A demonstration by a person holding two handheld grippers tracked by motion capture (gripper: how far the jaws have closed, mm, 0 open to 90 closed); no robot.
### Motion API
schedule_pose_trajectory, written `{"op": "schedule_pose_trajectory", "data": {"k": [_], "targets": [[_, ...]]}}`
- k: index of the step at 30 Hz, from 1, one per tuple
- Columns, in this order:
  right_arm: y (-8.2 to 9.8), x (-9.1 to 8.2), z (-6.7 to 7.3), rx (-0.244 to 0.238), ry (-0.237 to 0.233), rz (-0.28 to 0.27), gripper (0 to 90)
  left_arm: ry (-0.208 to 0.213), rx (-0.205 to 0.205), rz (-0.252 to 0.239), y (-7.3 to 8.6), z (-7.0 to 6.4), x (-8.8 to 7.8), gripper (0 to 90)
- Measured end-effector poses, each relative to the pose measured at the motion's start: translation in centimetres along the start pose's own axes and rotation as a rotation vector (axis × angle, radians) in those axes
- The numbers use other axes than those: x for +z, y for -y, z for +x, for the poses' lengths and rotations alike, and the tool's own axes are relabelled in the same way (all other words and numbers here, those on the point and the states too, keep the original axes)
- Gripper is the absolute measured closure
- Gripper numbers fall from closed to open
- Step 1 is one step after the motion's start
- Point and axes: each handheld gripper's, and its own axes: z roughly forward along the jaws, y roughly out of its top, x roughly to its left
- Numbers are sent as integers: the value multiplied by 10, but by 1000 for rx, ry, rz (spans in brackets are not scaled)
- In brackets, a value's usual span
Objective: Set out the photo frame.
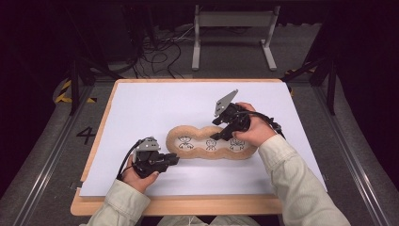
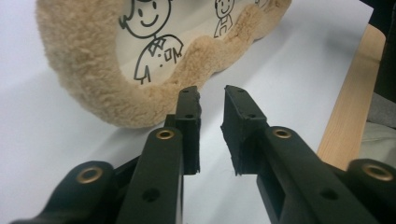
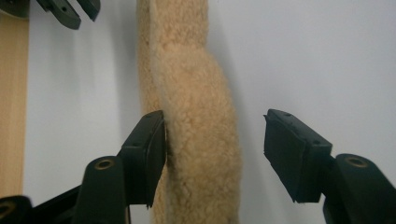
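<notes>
A tan plush pad [image 1: 207, 154] with three cartoon figures on its pale inner face lies on the white sheet [image 1: 155, 108]. My left gripper [image 1: 175, 159] sits at the pad's near left end. In the left gripper view its jaws [image 2: 212, 100] stand a little apart with nothing between them, their tips just short of the fluffy rim [image 2: 93, 84]. My right gripper [image 1: 217, 136] reaches over the pad's far rim. In the right gripper view it [image 3: 215, 135] is open astride the fluffy rim [image 3: 196, 140]; the left pad touches the plush and the right pad stands clear. The left gripper's jaw tips [image 3: 70, 11] show at the top left.
The white sheet covers a wooden table whose bare edge [image 1: 188, 205] runs along the front. Behind the table stand a pale metal frame [image 1: 233, 28] and a tangle of cables [image 1: 160, 54] on the floor. A "4" [image 1: 86, 135] is marked on the floor at the left.
</notes>
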Motion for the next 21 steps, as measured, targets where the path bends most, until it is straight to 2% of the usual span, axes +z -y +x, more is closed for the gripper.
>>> {"op": "schedule_pose_trajectory", "data": {"k": [3, 6, 8, 11, 12, 15, 18, 21], "targets": [[0, -13, 6, 20, 34, -37, 380, -30, 14, -9, 0, -1, -4, 674], [3, -29, 13, 55, 88, -61, 371, -57, 15, -25, 2, -1, -8, 621], [10, -38, 18, 91, 122, -127, 370, -72, 12, -36, 4, -1, -11, 594], [17, -47, 24, 130, 152, -132, 328, -85, -5, -54, 6, 1, -18, 554], [21, -51, 26, 139, 168, -152, 329, -87, -12, -60, 7, 1, -20, 543], [31, -60, 32, 174, 186, -211, 310, -97, -17, -81, 9, 2, -26, 504], [42, -69, 39, 196, 175, -252, 282, -107, -29, -105, 12, 5, -33, 461], [53, -77, 45, 215, 204, -274, 242, -121, -27, -130, 15, 8, -38, 412]]}}
